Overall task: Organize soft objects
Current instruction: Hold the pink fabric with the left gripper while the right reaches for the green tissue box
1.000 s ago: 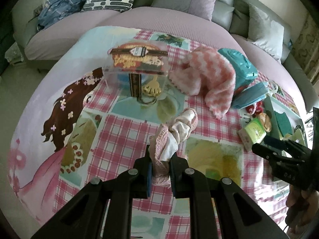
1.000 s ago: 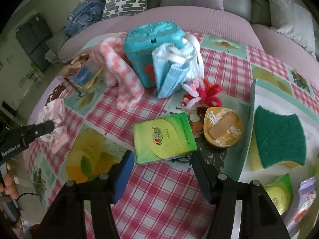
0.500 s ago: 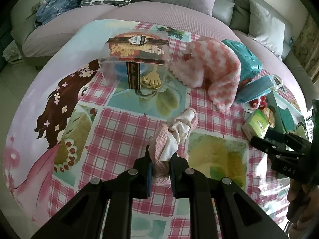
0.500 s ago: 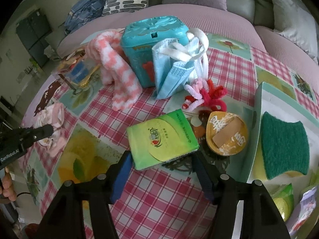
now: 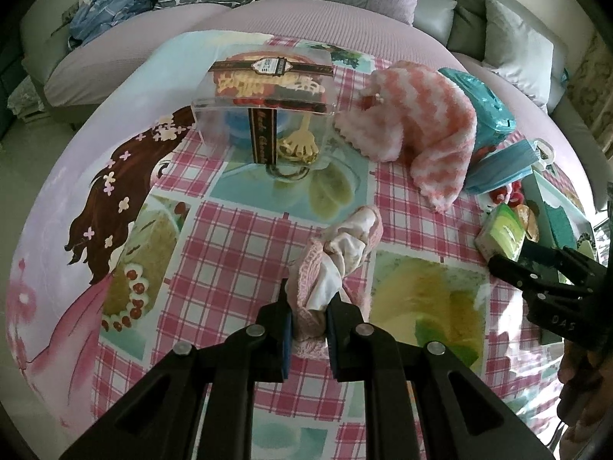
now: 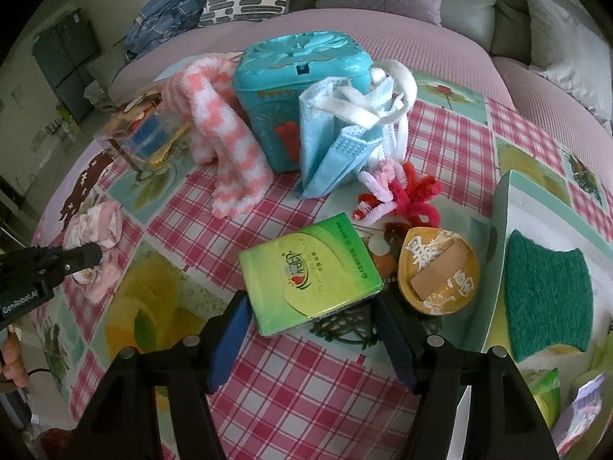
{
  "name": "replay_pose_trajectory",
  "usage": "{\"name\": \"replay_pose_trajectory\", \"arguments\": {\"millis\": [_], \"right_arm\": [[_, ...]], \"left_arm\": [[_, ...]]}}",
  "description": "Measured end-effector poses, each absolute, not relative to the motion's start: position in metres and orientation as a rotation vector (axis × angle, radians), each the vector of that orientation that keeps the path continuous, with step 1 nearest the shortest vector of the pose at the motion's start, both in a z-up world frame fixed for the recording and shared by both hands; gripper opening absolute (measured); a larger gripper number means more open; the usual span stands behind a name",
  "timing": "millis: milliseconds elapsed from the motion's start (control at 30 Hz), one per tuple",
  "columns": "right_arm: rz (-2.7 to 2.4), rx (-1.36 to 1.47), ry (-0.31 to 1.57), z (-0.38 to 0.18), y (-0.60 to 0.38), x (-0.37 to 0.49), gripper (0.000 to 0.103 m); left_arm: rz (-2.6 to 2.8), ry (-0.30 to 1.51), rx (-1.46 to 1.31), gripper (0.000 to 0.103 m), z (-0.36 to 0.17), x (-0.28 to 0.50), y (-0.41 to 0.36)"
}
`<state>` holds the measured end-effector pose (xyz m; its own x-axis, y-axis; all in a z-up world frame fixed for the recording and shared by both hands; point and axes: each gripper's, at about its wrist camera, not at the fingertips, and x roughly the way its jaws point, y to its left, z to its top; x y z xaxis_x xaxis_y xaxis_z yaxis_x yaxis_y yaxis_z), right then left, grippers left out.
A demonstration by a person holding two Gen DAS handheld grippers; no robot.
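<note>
Your left gripper point(image 5: 308, 324) pinches the pink sock point(image 5: 325, 264) on the tablecloth point(image 5: 237, 230). Your right gripper point(image 6: 312, 331) has just spread its fingers around the green tissue pack point(image 6: 306, 272), not yet pressing. Next, close squarely on it.

Both wrist cameras look steeply down, close over the checked tablecloth point(image 5: 237, 237), sharing its cluttered middle.

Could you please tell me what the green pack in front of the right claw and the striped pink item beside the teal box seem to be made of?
Green pack: apparently thin glossy plastic film; it shows sheen. Striped item: fluffy fleece-like fabric, with fuzzy, matte pile.
</note>
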<state>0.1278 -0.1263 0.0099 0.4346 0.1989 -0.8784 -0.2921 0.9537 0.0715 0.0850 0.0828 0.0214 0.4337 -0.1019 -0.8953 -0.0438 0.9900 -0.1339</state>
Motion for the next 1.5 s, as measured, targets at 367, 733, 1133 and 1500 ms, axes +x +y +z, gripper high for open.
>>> {"name": "replay_pose_trajectory", "arguments": {"millis": [367, 733, 1133, 1500], "right_arm": [[0.322, -0.085, 1.067, 0.011, -0.128, 0.128, 0.052], [0.34, -0.062, 1.073, 0.015, -0.136, 0.125, 0.053], [0.319, -0.107, 1.044, 0.019, -0.127, 0.135, 0.085], [0.326, -0.109, 1.046, 0.013, -0.128, 0.147, 0.081]], "left_arm": [[-0.038, 1.131, -0.145, 0.016, 0.016, 0.088, 0.085], [-0.032, 1.139, -0.141, 0.016, 0.011, 0.09, 0.084], [-0.052, 1.122, -0.175, 0.017, 0.012, 0.087, 0.088], [-0.09, 1.103, -0.188, 0.018, 0.008, 0.09, 0.093]]}}
